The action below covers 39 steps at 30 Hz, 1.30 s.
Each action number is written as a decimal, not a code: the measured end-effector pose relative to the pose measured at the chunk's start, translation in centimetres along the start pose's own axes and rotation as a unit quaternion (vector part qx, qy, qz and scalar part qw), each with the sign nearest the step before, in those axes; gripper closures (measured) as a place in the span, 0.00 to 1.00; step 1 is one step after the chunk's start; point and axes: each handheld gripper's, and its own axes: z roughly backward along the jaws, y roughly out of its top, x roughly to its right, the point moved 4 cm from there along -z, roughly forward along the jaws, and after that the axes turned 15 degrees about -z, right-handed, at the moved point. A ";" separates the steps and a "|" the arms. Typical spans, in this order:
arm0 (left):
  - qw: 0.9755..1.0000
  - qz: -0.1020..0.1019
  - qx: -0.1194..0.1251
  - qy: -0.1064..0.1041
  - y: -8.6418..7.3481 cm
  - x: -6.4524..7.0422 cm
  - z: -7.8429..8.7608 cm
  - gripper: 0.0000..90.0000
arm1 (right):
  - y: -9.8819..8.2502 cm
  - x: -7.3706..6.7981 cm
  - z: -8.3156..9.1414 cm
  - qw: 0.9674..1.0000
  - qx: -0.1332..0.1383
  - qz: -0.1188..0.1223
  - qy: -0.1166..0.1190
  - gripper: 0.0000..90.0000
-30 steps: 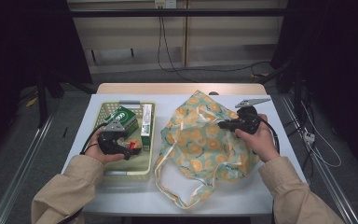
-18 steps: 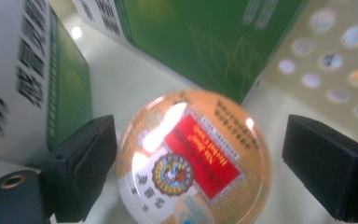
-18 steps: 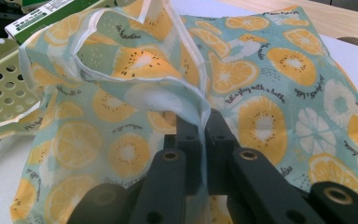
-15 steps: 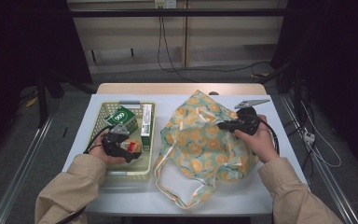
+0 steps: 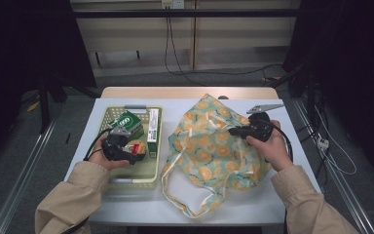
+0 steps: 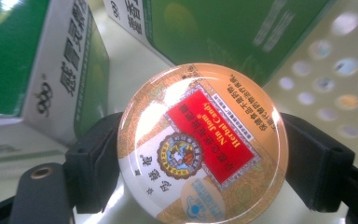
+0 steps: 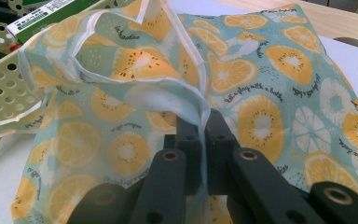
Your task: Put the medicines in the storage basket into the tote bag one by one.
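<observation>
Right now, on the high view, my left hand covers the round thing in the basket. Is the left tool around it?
Observer: Yes. The left tool has just been closing its jaws on a round candy tin, and a pad appears to touch its rim on each side.
Operator: And what has the right tool got?
Observer: The right tool is shut on the pale-trimmed edge of the fruit-print bag.

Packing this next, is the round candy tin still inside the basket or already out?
Inside: the candy tin sits between the left gripper jaws, within the basket.
</observation>
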 end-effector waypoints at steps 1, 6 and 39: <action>1.000 -0.004 0.002 -0.002 0.3 0.0 0.4 0.22 | 0.0 0.0 0.0 1.000 0.000 0.000 0.000 0.97; 1.000 -0.001 0.015 -0.002 2.1 0.3 2.5 0.23 | 0.0 -0.1 -0.1 1.000 -0.002 0.003 -0.002 0.97; 0.983 -0.109 0.090 -0.113 14.5 12.4 -2.5 0.22 | 0.2 -0.3 0.0 1.000 0.001 -0.001 0.005 0.97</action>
